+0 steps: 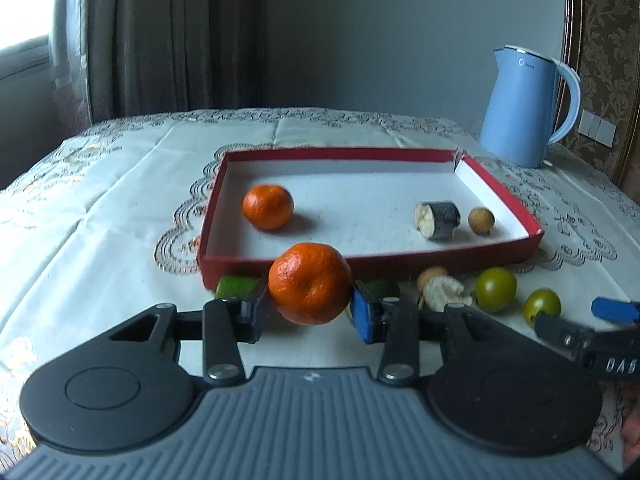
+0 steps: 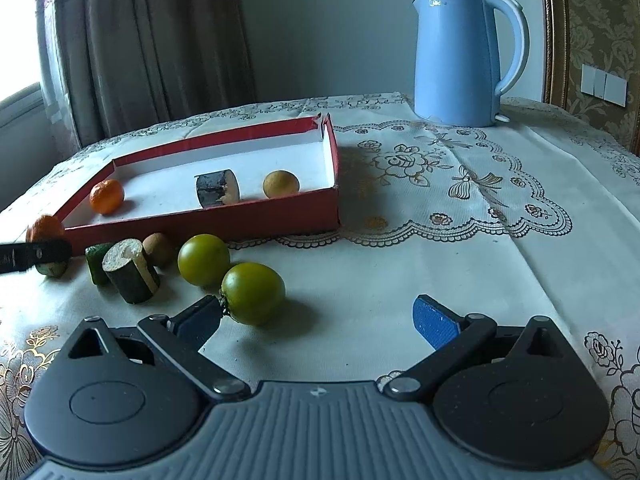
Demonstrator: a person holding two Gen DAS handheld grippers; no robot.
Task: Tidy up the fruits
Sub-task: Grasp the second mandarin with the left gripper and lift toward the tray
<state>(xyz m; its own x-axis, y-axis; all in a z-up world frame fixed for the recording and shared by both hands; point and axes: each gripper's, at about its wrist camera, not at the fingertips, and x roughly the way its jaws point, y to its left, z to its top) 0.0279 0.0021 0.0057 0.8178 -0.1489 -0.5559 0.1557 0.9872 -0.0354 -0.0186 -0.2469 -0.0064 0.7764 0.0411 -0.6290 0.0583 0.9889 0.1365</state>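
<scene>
My left gripper (image 1: 310, 304) is shut on an orange mandarin (image 1: 310, 289) and holds it just in front of the red tray's near wall (image 1: 400, 264). The tray holds another mandarin (image 1: 268, 206), a dark sugarcane piece (image 1: 437, 220) and a small longan (image 1: 481, 221). My right gripper (image 2: 316, 316) is open and low over the cloth; its left finger (image 2: 200, 320) touches a green fruit (image 2: 253, 293). A second green fruit (image 2: 203, 259), a cane piece (image 2: 131, 271), a brown longan (image 2: 157, 249) and a green chunk (image 2: 97, 261) lie in front of the tray (image 2: 200, 226).
A blue electric kettle (image 2: 460, 56) stands at the back right of the table. A lace-patterned white tablecloth (image 2: 440, 184) covers the table. Curtains and a window are behind on the left. The right gripper's tip shows at the right edge of the left wrist view (image 1: 592, 320).
</scene>
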